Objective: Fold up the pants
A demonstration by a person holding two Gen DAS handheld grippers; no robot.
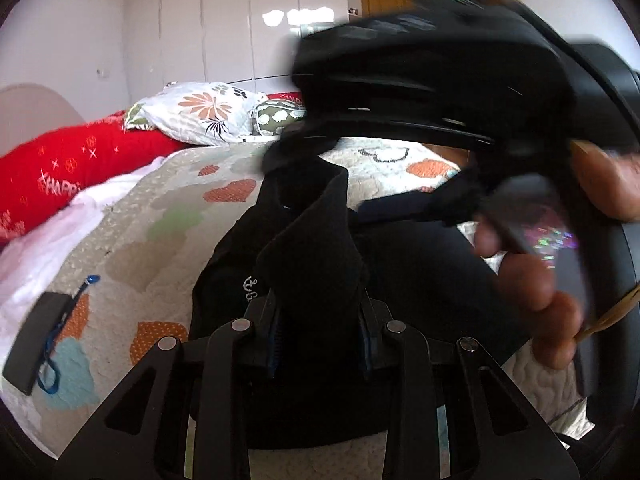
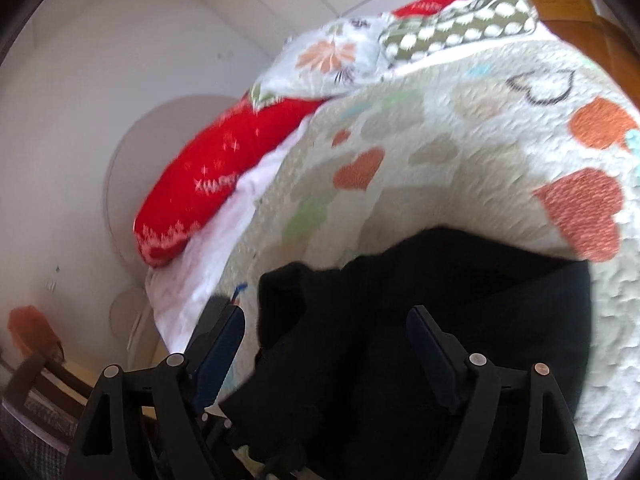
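Black pants (image 1: 308, 240) lie on a heart-patterned quilt (image 1: 140, 240) on a bed. In the left wrist view my left gripper (image 1: 320, 312) is shut on a bunched fold of the pants, and the cloth stands up in a peak between its fingers. A small white anchor mark shows on the fabric to the left of the grip. A person's hand (image 1: 528, 280) holds the blurred right tool at the upper right, just over the pants. In the right wrist view my right gripper (image 2: 326, 334) stands wide open above the pants (image 2: 500, 320), its blue pads (image 2: 224, 336) clear of the cloth.
A red bolster (image 1: 60, 176), a floral pillow (image 1: 200, 112) and a green dotted pillow (image 1: 276, 116) line the far side of the bed. A flat black device with a blue strap (image 1: 36, 344) lies on the quilt at the left. White wardrobe doors (image 1: 224, 20) stand behind.
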